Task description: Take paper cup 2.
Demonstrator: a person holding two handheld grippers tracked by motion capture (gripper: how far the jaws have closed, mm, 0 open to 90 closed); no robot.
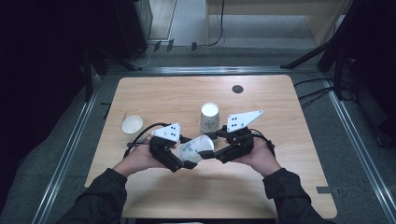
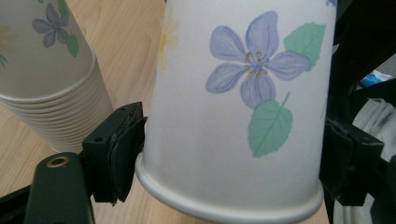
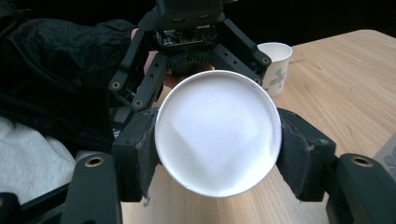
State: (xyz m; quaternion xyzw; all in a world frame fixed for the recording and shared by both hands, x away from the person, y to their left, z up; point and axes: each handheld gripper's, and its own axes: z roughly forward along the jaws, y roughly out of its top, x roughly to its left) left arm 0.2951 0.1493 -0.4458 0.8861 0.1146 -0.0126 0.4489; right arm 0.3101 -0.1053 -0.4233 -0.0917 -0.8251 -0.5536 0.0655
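At nine o'clock on the worktop (image 1: 154, 93) stands a single upright cup (image 1: 132, 124). Near six o'clock, the left tongs (image 1: 188, 163) grasp the rim end of a flowered paper cup (image 1: 196, 148) lying sideways above the surface, and the right tongs (image 1: 211, 152) are clenched on its base end. Just past it, toward twelve o'clock, stands an upturned stack of cups (image 1: 209, 116).

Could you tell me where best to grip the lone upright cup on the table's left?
Probably take the cup by its side wall just under the rim, coming in level from the near side: it stands upright, mouth up, and the rolled rim stiffens the wall there.
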